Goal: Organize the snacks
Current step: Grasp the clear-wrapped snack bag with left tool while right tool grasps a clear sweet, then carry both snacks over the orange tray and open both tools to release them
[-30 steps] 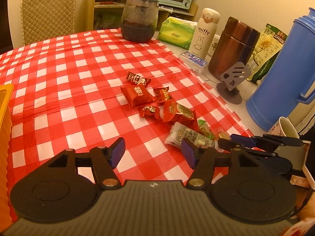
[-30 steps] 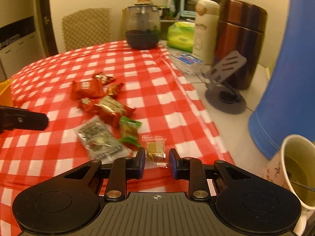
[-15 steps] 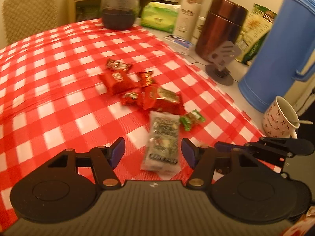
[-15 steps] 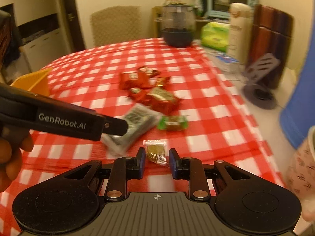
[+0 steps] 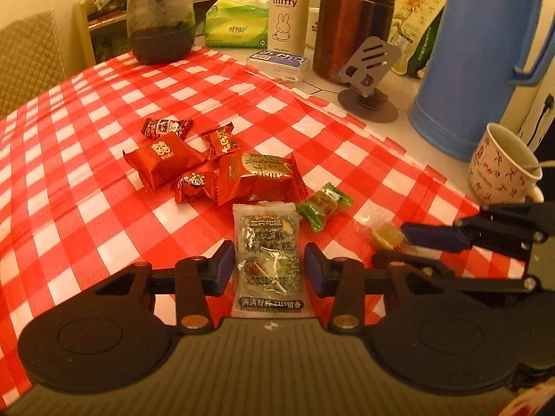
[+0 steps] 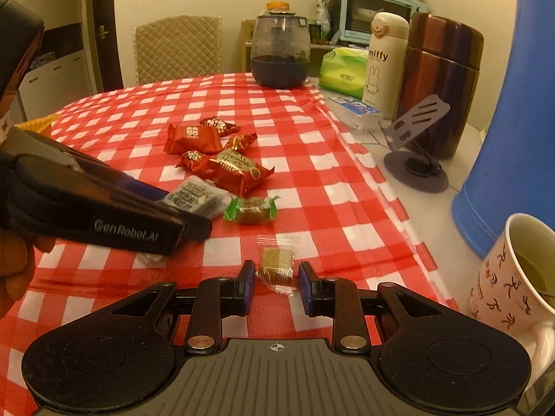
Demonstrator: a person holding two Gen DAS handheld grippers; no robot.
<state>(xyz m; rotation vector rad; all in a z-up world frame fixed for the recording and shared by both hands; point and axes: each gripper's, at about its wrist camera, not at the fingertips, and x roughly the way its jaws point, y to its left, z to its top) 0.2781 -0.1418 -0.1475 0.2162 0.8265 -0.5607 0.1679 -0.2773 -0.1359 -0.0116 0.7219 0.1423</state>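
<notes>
Several snacks lie on the red checked tablecloth [image 5: 86,208]. My left gripper [image 5: 270,270] is open, its fingers on either side of a clear packet of nuts [image 5: 267,256], which also shows in the right wrist view [image 6: 194,197]. My right gripper [image 6: 275,287] is open, its pads close on either side of a small clear-wrapped brown candy [image 6: 277,267], not touching it. That candy shows in the left wrist view [image 5: 385,232]. A green candy [image 5: 322,204] and several red-wrapped snacks [image 5: 256,173] lie just beyond.
At the right table edge stand a blue thermos [image 5: 485,52], a patterned cup [image 5: 503,166], a grey phone stand [image 5: 371,69], a brown canister [image 5: 353,17] and a miffy bottle [image 5: 288,10]. A dark glass jar [image 5: 159,20] stands at the back. A yellow bin corner [image 6: 34,124] is at left.
My left gripper has moved forward and down, so the nut packet now lies between its fingers. My right gripper has opened slightly wider around the brown candy.
</notes>
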